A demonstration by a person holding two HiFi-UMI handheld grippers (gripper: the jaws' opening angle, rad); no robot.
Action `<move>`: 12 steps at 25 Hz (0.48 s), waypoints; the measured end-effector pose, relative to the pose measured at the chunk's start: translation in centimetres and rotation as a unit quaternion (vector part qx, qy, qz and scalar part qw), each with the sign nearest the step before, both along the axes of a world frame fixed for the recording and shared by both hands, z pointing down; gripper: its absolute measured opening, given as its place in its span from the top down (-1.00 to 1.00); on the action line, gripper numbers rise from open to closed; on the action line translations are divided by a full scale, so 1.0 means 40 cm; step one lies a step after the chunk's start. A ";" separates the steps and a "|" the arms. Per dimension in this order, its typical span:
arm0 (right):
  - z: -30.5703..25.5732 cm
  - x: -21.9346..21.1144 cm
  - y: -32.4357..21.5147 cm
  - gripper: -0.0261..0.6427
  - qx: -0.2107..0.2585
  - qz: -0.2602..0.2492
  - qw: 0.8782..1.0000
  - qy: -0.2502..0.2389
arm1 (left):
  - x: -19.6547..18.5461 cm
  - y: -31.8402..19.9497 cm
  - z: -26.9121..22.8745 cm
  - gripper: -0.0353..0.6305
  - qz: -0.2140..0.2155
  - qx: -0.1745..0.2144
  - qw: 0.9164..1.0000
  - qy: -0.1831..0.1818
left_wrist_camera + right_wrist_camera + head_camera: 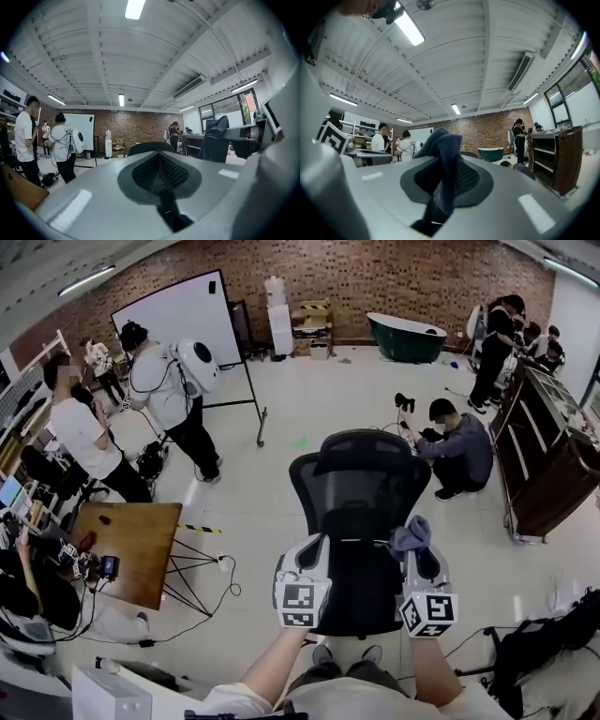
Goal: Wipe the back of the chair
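Note:
A black mesh office chair stands just in front of me, its back facing me. My left gripper is held at the left side of the chair back, shut and empty. My right gripper is at the right side of the back, shut on a blue-grey cloth that sticks up above its jaws. In the right gripper view the cloth hangs bunched between the jaws. In the left gripper view the top of the chair shows beyond the closed jaws.
A wooden table with cables stands at the left. A person crouches right behind the chair. Another person with a white backpack stands by a whiteboard. A dark cabinet lines the right side.

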State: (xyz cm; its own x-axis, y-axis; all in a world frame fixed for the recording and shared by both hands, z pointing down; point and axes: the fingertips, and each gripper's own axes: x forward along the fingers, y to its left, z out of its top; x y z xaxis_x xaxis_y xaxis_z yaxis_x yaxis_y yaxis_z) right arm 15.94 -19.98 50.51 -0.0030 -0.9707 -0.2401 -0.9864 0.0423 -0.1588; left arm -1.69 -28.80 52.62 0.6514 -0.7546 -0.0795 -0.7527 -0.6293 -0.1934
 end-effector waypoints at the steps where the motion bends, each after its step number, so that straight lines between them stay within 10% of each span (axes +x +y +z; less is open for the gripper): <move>1: -0.002 -0.003 0.007 0.77 0.001 0.002 1.000 -0.002 | 0.000 0.007 0.005 0.64 0.006 -0.002 1.000 -0.002; 12: -0.022 -0.199 0.382 0.77 0.031 -0.027 0.999 0.022 | -0.197 0.344 0.002 0.64 -0.012 0.010 1.000 0.002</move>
